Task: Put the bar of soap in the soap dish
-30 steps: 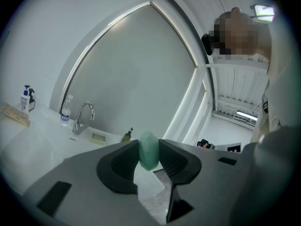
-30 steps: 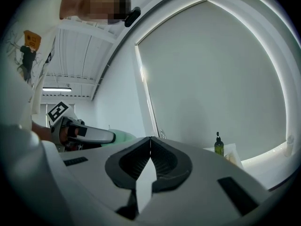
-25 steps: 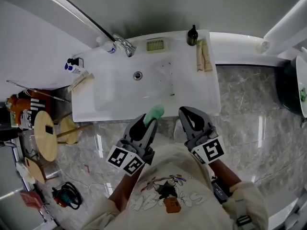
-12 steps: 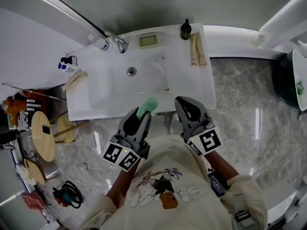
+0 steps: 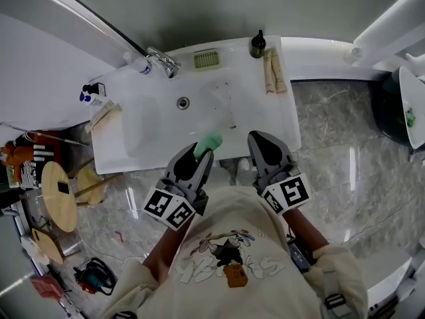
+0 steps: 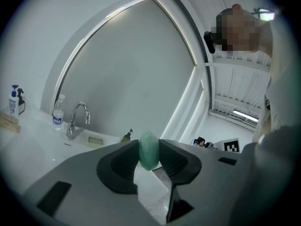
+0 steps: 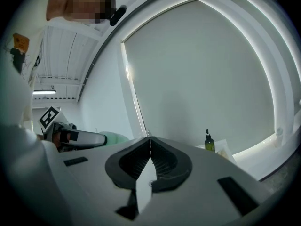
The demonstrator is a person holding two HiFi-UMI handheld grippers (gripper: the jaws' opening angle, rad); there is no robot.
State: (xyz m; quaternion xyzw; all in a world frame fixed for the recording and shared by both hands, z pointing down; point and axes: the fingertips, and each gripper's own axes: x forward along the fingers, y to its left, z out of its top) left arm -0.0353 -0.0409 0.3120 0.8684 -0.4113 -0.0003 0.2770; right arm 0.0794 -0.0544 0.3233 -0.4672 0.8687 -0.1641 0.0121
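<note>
A pale green bar of soap is clamped between the jaws of my left gripper, held over the front edge of the white washbasin. In the left gripper view the soap stands on edge between the two pads. The green ribbed soap dish lies on the basin's back ledge, just right of the chrome tap; the same soap dish shows far ahead in the left gripper view. My right gripper hovers beside the left one, its jaws pressed together with nothing between them.
A dark pump bottle and two tan tubes stand at the basin's back right. A water bottle and blue spray bottle sit at the left. The drain is mid-basin. Round wooden stools stand on the marble floor at the left.
Both grippers have stayed close to the basin's front edge with the soap still held. The head view has shifted slightly, so the basin sits a little higher in the picture.
</note>
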